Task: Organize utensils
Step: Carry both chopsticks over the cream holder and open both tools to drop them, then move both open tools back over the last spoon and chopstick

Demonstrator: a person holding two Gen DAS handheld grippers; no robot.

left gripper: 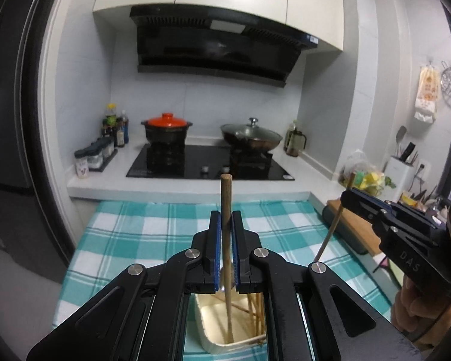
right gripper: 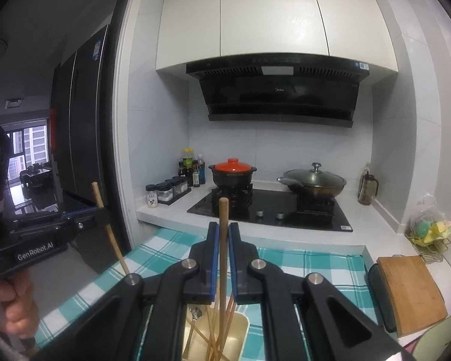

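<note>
- Kitchen counter under teal checked cloth (left gripper: 153, 225), carrying cream plastic divided tray (left gripper: 216, 322) at near edge.
- Left gripper (left gripper: 226, 225) clamping upright wooden-handled utensil (left gripper: 226, 192).
- Right gripper (right gripper: 223, 240) pinching upright wooden chopstick (right gripper: 223, 210), both hanging directly above tray.

A black stove (right gripper: 270, 210) sits under a big black hood (right gripper: 278, 90). On the stove, a pot with an orange lid (right gripper: 232, 170) is on the left and a wok with a glass lid (right gripper: 314, 182) is on the right. Left of the stove stand sauce bottles (right gripper: 191, 167) and little jars (right gripper: 167, 191), and in front of it lies a green checked cloth (left gripper: 153, 228).
</note>
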